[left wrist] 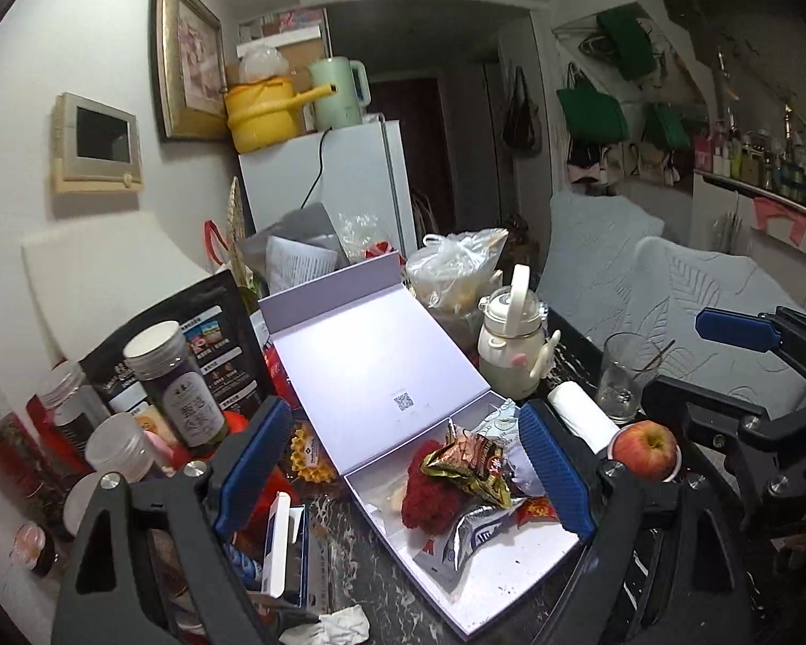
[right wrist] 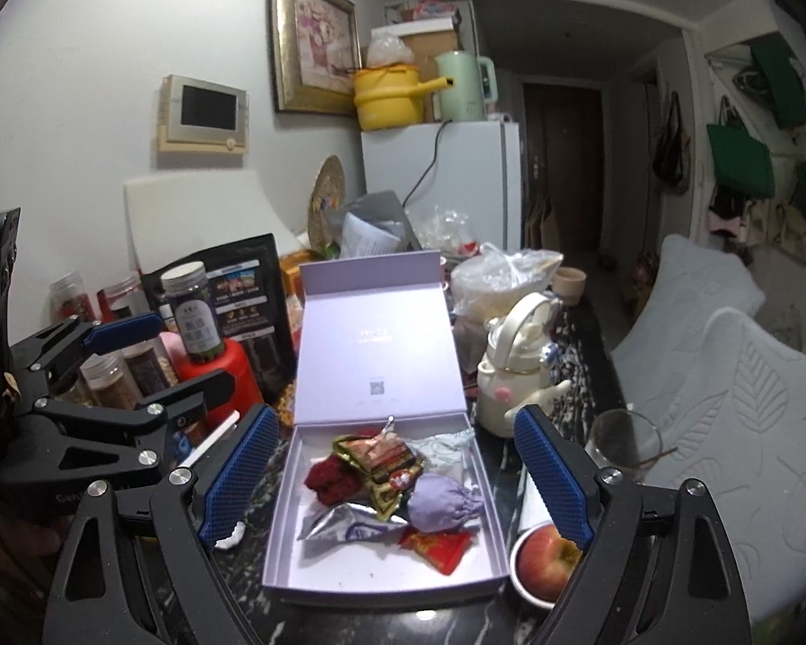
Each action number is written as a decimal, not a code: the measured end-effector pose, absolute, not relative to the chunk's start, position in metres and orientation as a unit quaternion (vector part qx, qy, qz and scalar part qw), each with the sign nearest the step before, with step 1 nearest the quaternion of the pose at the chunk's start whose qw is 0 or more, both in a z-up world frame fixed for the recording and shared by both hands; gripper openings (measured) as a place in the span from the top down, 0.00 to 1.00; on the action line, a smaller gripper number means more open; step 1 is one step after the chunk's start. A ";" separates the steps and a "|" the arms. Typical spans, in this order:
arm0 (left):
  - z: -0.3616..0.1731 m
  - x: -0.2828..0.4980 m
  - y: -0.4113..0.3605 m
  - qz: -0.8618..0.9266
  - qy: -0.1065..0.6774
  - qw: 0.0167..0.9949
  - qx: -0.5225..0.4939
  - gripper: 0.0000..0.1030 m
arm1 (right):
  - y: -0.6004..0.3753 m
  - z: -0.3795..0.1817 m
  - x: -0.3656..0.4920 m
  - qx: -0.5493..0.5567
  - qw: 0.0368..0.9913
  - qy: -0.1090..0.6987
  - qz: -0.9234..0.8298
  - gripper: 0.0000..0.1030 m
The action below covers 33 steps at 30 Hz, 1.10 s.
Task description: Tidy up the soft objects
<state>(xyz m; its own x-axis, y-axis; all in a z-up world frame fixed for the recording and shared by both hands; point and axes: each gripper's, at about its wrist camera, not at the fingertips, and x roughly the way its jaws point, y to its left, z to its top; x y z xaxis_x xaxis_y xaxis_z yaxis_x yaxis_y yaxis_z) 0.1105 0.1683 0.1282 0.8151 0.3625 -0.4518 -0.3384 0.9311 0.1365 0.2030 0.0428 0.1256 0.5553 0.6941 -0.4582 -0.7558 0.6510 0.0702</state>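
An open lavender box (right wrist: 381, 588) lies on the dark marble table with its lid standing up behind it. Inside it lie a red knitted piece (right wrist: 333, 478), a gold snack packet (right wrist: 381, 457), a lavender drawstring pouch (right wrist: 443, 502), a silver packet (right wrist: 349, 527) and a red packet (right wrist: 438, 548). My right gripper (right wrist: 395, 473) hovers open above the box, holding nothing. My left gripper (left wrist: 403, 465) also hangs open and bare over the box (left wrist: 510, 564), left of the right gripper (left wrist: 677, 357). Its right finger hides part of the pouch (left wrist: 521, 475).
An apple (right wrist: 545, 556) in a small bowl and a drinking glass (right wrist: 618, 446) stand right of the box, with a white bottle (right wrist: 510, 376) behind. Jars (right wrist: 193, 312), a red can and a black bag (right wrist: 247, 290) crowd the left. Pale sofa cushions (right wrist: 752, 403) border the table's right.
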 end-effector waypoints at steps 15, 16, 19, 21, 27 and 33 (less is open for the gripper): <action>0.111 0.046 0.145 0.152 0.225 0.963 0.003 0.15 | 0.017 0.115 0.126 -0.078 0.905 0.195 0.369 0.08; 0.108 0.043 0.143 0.150 0.227 0.962 0.002 0.15 | 0.015 0.113 0.120 -0.080 0.908 0.192 0.365 0.08; 0.099 0.035 0.139 0.142 0.230 0.963 -0.002 0.15 | 0.009 0.108 0.105 -0.082 0.914 0.185 0.353 0.05; 0.093 0.032 0.136 0.138 0.234 0.962 -0.003 0.15 | 0.006 0.103 0.099 -0.082 0.917 0.187 0.344 0.05; 0.075 0.024 0.130 0.135 0.242 0.961 -0.015 0.15 | -0.002 0.088 0.086 -0.089 0.924 0.195 0.316 0.05; 0.054 0.018 0.127 0.132 0.252 0.958 -0.028 0.15 | -0.014 0.075 0.074 -0.076 0.924 0.199 0.316 0.05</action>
